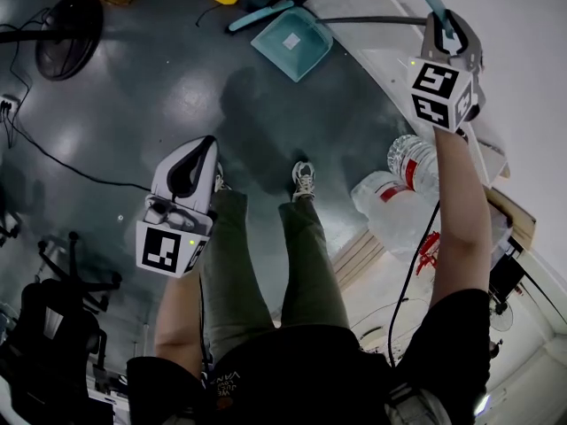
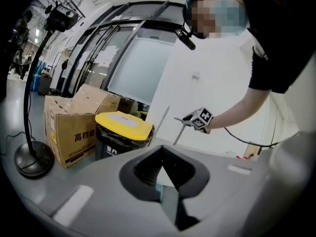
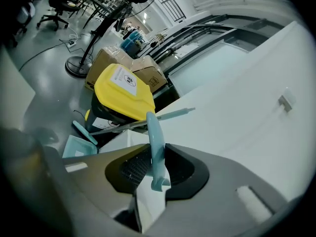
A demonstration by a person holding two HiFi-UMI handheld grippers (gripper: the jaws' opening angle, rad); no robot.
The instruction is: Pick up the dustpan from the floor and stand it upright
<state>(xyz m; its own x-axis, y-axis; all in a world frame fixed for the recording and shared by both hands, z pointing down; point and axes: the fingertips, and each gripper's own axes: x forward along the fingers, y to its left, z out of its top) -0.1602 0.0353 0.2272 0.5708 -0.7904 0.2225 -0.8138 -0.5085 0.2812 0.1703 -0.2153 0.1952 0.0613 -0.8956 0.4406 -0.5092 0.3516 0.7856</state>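
The teal dustpan point(image 1: 292, 42) lies on the grey floor by the bin, and it also shows in the right gripper view point(image 3: 79, 149). A thin grey rod point(image 1: 372, 20) runs from it toward my right gripper point(image 1: 447, 25), which is raised near the white wall. That gripper point(image 3: 155, 164) is shut on a teal handle point(image 3: 154, 142) that sticks out past the jaws. My left gripper point(image 1: 205, 149) hangs lower, over the floor beside the person's leg, far from the pan. Its jaws point(image 2: 163, 174) look shut, with nothing between them.
A black bin with a yellow lid point(image 2: 123, 125) and cardboard boxes point(image 2: 74, 127) stand behind the pan. A fan on a round base point(image 1: 66, 25) is at the far left, with cables on the floor. Wrapped water bottles point(image 1: 399, 193) lie at the right, and an office chair point(image 1: 53, 326) at the lower left.
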